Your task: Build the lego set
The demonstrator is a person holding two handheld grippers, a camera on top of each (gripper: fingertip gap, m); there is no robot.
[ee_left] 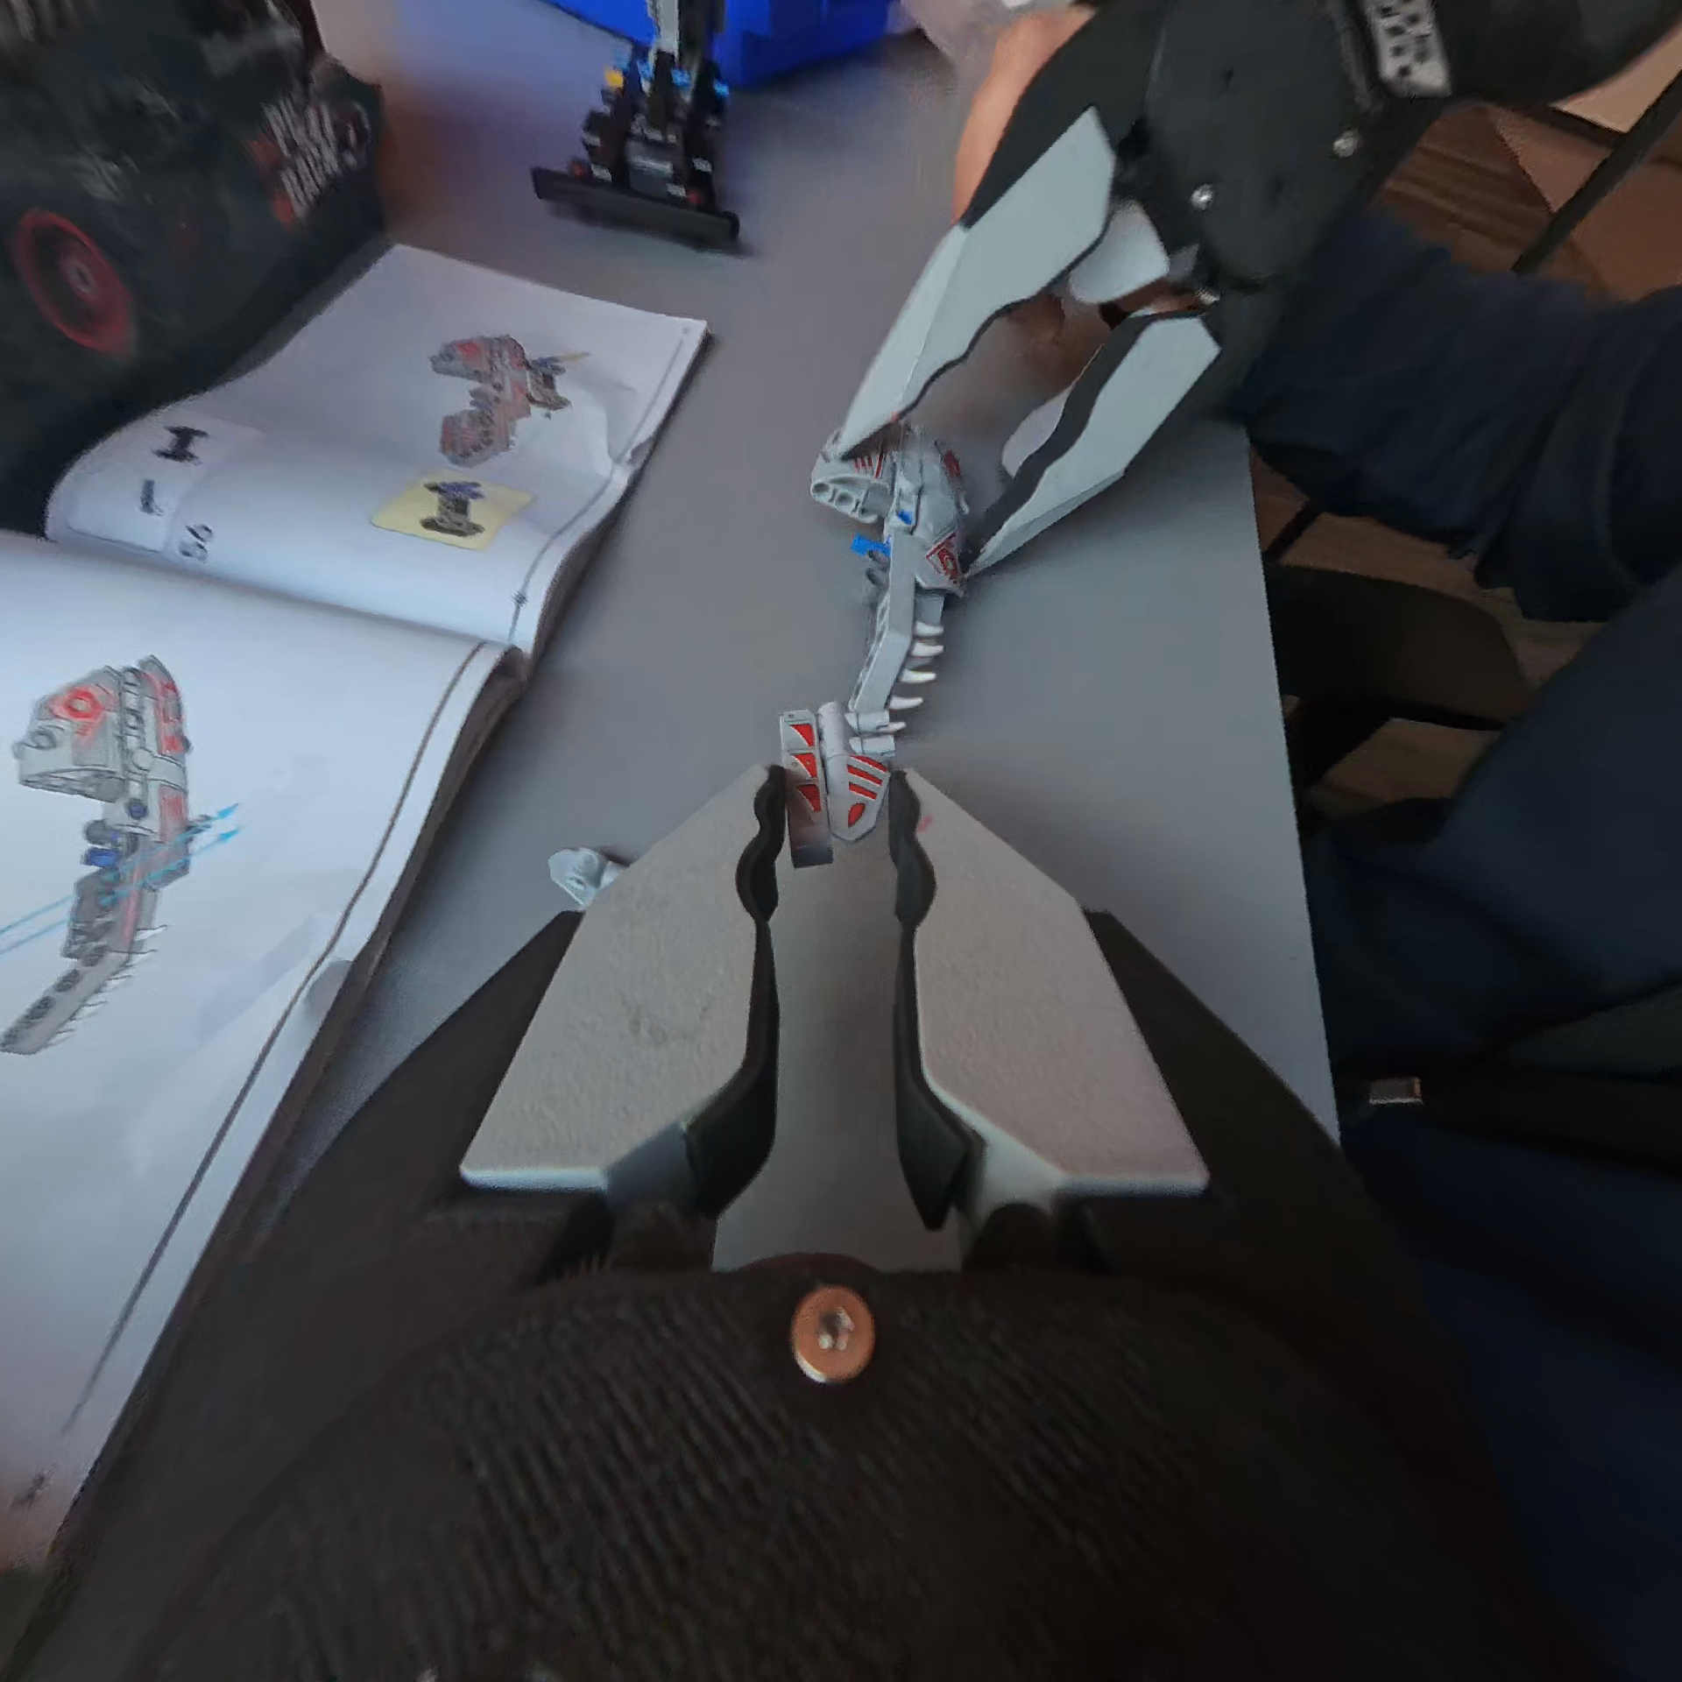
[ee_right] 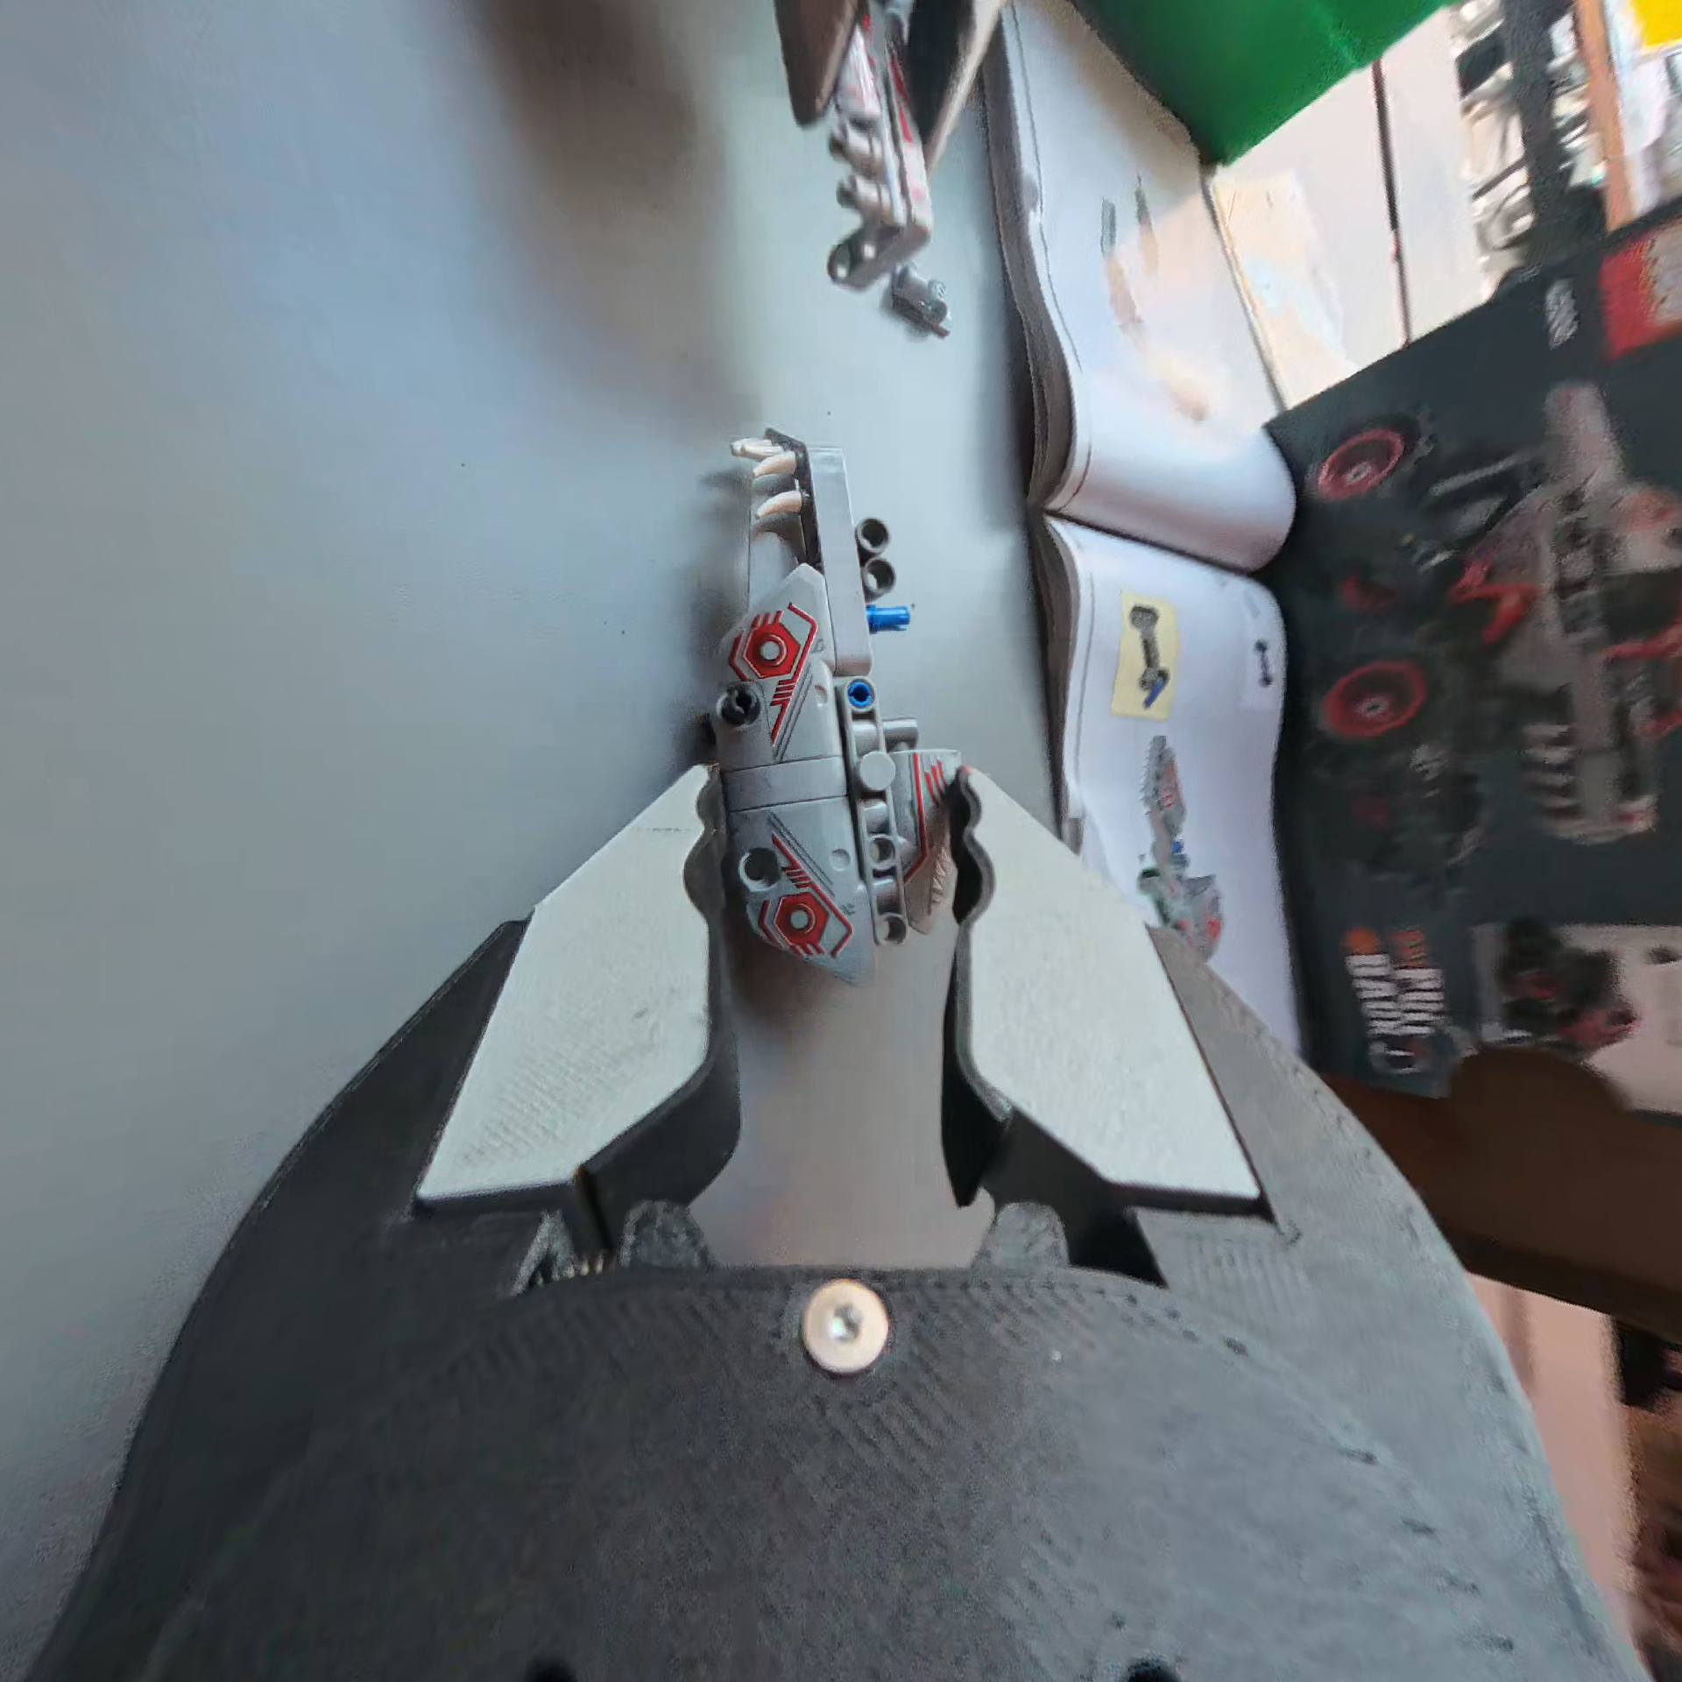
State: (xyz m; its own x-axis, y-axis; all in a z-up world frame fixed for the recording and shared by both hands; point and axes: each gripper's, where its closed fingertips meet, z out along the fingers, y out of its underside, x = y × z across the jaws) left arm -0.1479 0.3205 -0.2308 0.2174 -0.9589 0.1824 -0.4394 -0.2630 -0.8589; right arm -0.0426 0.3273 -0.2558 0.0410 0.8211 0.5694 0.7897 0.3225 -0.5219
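Grey-and-red toothed lego jaw assembly [ee_left: 896, 582] lies on our grey tabletop [ee_left: 1119, 819], pinched at both ends: left claw [ee_left: 833, 796] at six o'clock, right claw [ee_right: 833, 810] at twelve. We judge a sub-assembly join; next, align and press.

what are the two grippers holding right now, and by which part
Right gripper clamps the toothed grey jaw piece by its red-marked end; left gripper grips a smaller red-striped grey piece at its near end.
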